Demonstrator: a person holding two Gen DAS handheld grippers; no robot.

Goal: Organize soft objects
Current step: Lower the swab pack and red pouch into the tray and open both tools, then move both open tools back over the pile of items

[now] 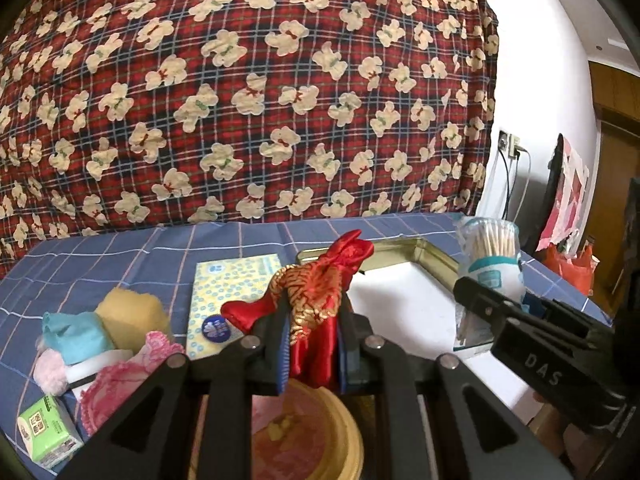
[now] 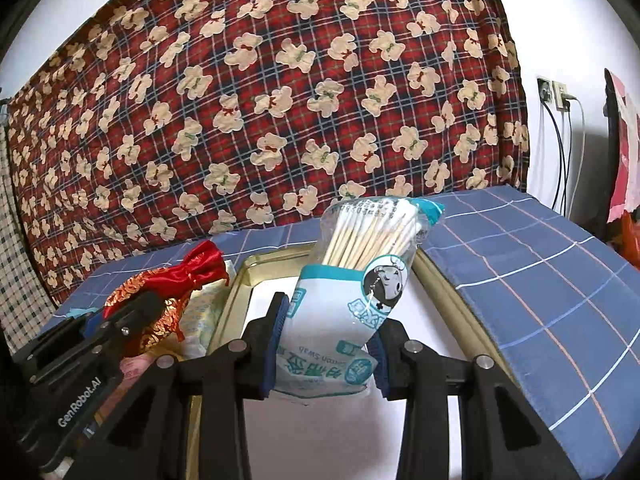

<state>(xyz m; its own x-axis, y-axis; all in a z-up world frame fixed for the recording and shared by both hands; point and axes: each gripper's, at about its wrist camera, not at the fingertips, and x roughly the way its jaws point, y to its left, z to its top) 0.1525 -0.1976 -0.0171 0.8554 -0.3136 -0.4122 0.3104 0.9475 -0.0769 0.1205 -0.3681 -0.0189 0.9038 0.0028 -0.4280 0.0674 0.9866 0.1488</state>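
**Both grippers loaded, tin next**

Step in hand, by my read: carry-and-drop. L gripper [image 1: 310,344] has jaws clamped on pouch [image 1: 316,292], which sticks up between the pads. R gripper [image 2: 326,354] has jaws pinched on swab pack [image 2: 352,300], held upright, stick tips up. Tin [image 2: 236,292] lies just ahead of and under the R jaws; from the L jaws it sits ahead and to the right.

Next move prob. calls for: lower each load into the tin, one at a time so the grippers don't knock w/ each other, then let go low, not from height. The pack may tip once freed, so lay it flat.

Materials etc.:
- Pouch: red satin w/ gold brocade, shiny, slippery, cinched neck flaring at top. Squashes under the pads.
- Swab pack: thin crinkly plastic, clear top, printed white/teal lower half; wooden sticks inside stiffen it.
- Tin: rectangular, gold metal rim, white floor, hard-edged.
- Left of the L jaws on the blue checked counter [image 1: 120,256]: tissue pack [image 1: 228,292], yellow sponge [image 1: 132,312], teal cloth [image 1: 76,336], pink lace bit [image 1: 116,388].
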